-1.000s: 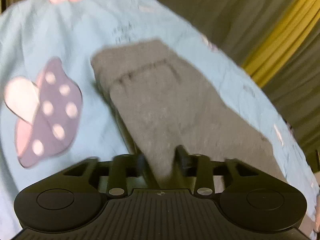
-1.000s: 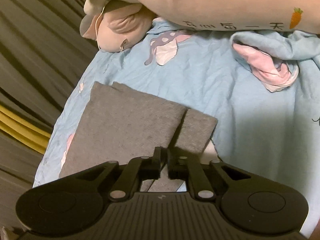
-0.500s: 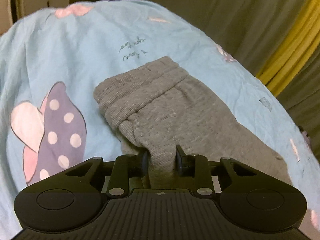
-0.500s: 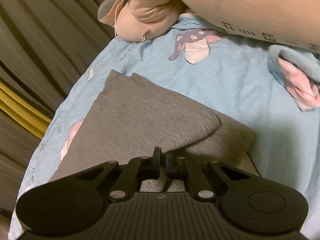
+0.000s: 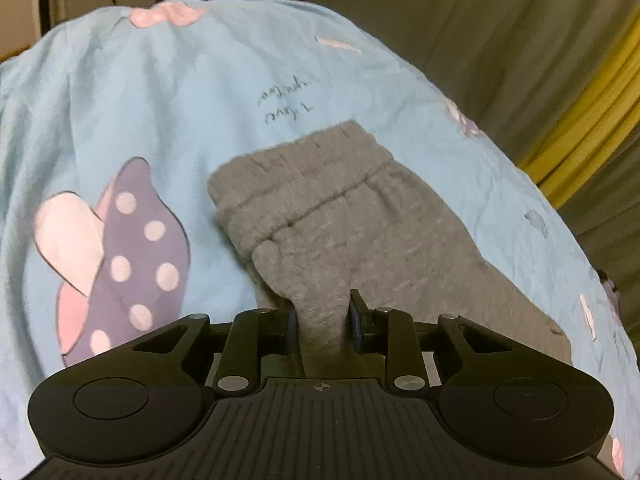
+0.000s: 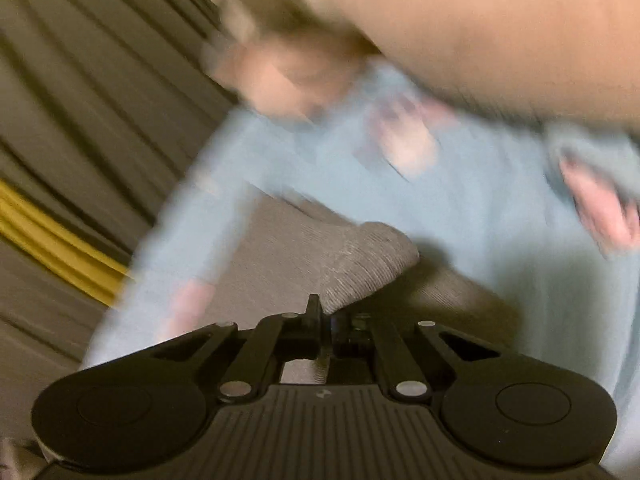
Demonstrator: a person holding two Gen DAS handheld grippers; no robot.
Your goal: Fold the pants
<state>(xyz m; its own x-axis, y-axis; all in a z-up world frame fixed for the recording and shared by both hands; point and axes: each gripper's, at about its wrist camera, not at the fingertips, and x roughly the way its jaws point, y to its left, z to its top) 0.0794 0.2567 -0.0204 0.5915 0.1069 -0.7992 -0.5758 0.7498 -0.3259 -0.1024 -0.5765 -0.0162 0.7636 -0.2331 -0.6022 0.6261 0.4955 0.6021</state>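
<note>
Grey knit pants lie on a light blue bedsheet, the elastic waistband at the far end. My left gripper is shut on a pinched fold of the pants near the waistband side edge. In the right wrist view, which is blurred by motion, my right gripper is shut on the edge of a grey pants layer lifted and folded over the layer below.
The sheet has a purple dotted cartoon print. Grey and yellow curtains hang past the bed edge. A beige pillow and a plush toy lie at the far end, with a bunched blue and pink blanket at right.
Both grippers have carried their held pants edges along. In the right view the lifted grey layer has come further over the lower layer. The waistband now sits farther from the left gripper.
</note>
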